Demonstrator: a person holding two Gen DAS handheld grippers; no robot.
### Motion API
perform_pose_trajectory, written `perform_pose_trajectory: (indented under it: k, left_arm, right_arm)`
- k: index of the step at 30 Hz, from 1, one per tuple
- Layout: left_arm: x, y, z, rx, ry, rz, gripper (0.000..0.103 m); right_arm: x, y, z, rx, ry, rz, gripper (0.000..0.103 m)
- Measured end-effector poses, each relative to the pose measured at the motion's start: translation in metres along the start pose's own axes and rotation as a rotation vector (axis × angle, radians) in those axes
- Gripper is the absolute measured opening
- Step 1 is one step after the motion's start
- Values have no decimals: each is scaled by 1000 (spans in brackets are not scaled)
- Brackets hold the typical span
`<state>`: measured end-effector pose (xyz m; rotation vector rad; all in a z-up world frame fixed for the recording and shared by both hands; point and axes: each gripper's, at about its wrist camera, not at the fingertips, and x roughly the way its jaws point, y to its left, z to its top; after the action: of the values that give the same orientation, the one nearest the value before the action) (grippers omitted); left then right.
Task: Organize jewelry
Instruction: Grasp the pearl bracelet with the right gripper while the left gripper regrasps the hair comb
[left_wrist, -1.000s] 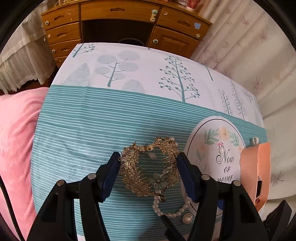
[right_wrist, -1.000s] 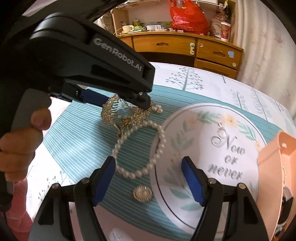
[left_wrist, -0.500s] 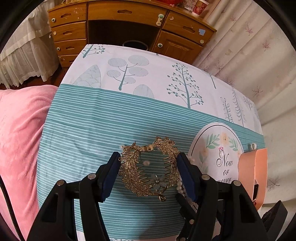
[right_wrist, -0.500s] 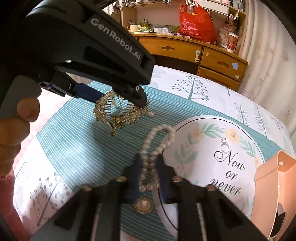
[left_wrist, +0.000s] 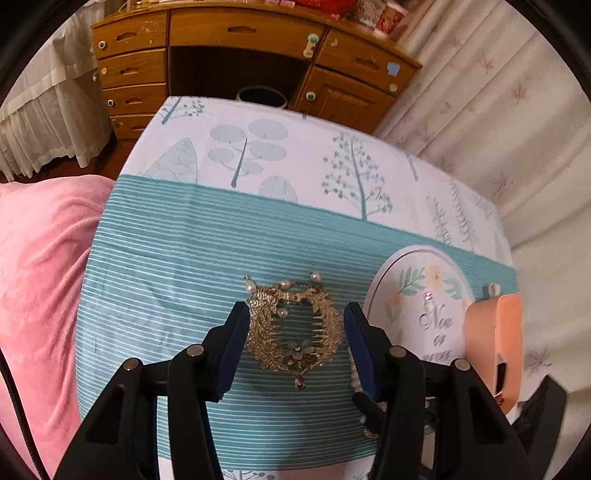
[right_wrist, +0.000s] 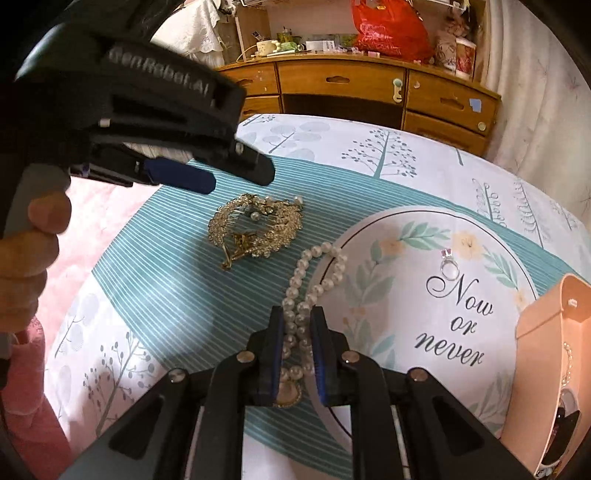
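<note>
The left gripper (left_wrist: 295, 345) has risen off the gold hair comb (left_wrist: 293, 326); its jaws, just narrowed, stand open around it without touching. "GenRobot.AI" marks its housing. The round mat (right_wrist: 424, 314) reads "Now or never". The right gripper (right_wrist: 297, 347) clamps the pearl bracelet (right_wrist: 310, 280) on the bed.

right gripper (right_wrist: 297, 332): closed onto pearl bracelet (right_wrist: 314, 280) | left gripper (left_wrist: 295, 347): jaws just narrowing around gold hair comb (left_wrist: 293, 328)

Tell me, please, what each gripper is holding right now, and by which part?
The right gripper pinches the pearl bracelet near its clasp end. The left gripper, jaws just closing, holds nothing; the gold hair comb lies between them.
</note>
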<state>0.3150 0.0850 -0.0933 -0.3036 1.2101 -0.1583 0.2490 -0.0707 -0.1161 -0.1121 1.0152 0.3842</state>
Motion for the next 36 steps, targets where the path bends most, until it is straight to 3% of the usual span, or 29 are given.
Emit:
perform_pose_trajectory:
  k: [4, 7, 10, 21, 25, 29, 30, 31, 33, 36]
  left_arm:
    - [16, 0, 0, -10, 56, 43, 54]
    - [24, -1, 0, -7, 81, 61, 66]
    - [28, -2, -1, -8, 92, 60, 71]
    - [45, -20, -1, 21, 102, 122, 76]
    - [49, -26, 0, 42, 83, 161, 76]
    - [55, -35, 0, 66, 60, 208, 74]
    - [56, -37, 0, 72, 53, 226, 72]
    - [56, -38, 0, 73, 46, 235, 71]
    - [57, -40, 0, 74, 37, 230, 66]
    - [57, -38, 1, 73, 30, 223, 66]
  right_arm:
    - [0, -6, 1, 46, 8, 12, 16]
    - [0, -8, 3, 51, 7, -1, 19]
    - [0, -11, 3, 66, 1, 2, 34]
    - [-5, -30, 0, 161, -24, -17, 35]
    - [-3, -29, 0, 142, -21, -66, 35]
    - [1, -17, -1, 46, -19, -161, 35]
    - [1, -14, 0, 21, -21, -181, 32]
    - [2, -11, 0, 5, -22, -177, 19]
    - [3, -8, 1, -4, -21, -142, 7]
    - [4, -10, 2, -12, -17, -140, 7]
